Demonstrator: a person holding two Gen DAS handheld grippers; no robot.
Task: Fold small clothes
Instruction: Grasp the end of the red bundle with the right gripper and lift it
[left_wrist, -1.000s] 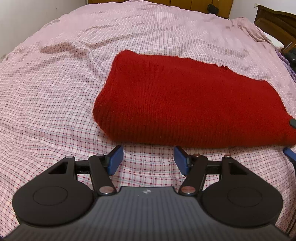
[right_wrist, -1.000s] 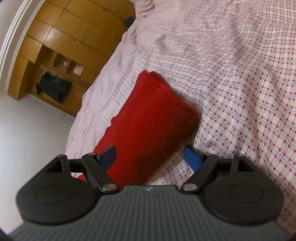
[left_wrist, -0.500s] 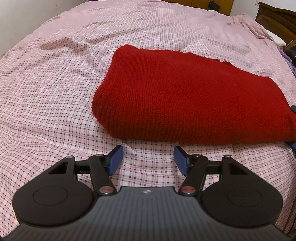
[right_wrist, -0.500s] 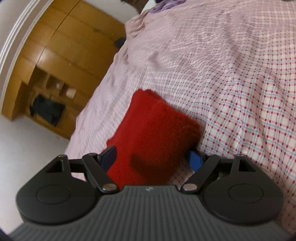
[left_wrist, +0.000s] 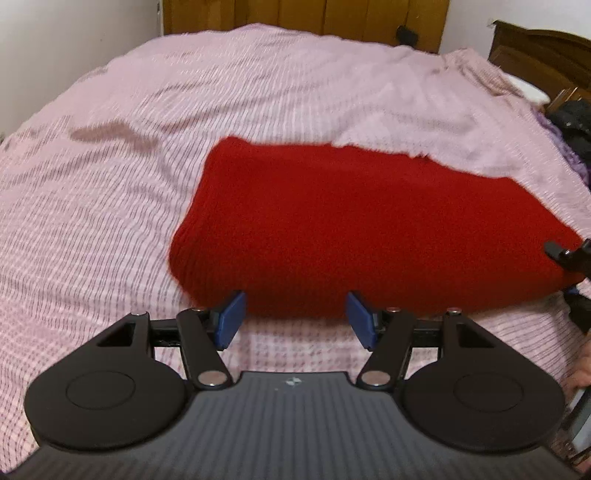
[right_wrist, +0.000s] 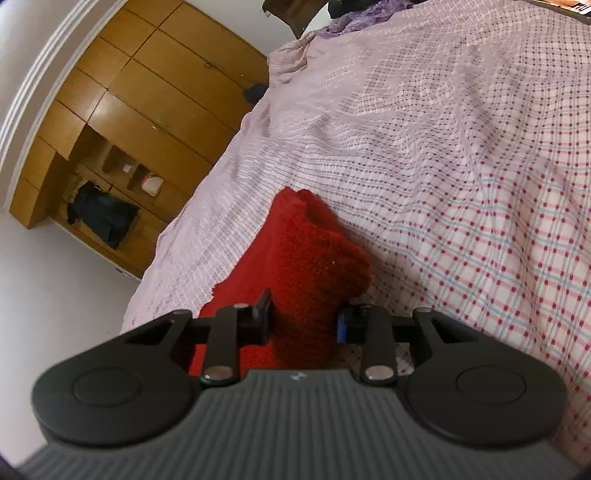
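A folded red knit garment (left_wrist: 369, 229) lies on the checked bedsheet (left_wrist: 110, 221). My left gripper (left_wrist: 293, 314) stands open at the garment's near folded edge, and its blue pads (left_wrist: 231, 317) flank that edge without pressing it. In the right wrist view, my right gripper (right_wrist: 304, 321) has its jaws closing on one end of the red garment (right_wrist: 310, 266). The knit is bunched between the pads, which press on it. The right gripper (left_wrist: 569, 266) also shows at the right edge of the left wrist view, at the garment's right end.
A wooden wardrobe (right_wrist: 147, 92) with dark clothes (right_wrist: 99, 218) hanging in an open shelf stands beyond the bed. A dark wooden headboard (left_wrist: 543, 55) and a pile of dark and purple clothes (left_wrist: 572, 125) sit at the bed's far right.
The right gripper's jaws have come together on the garment's end, bunching the knit. The left gripper has moved up to the garment's near edge, jaws unchanged.
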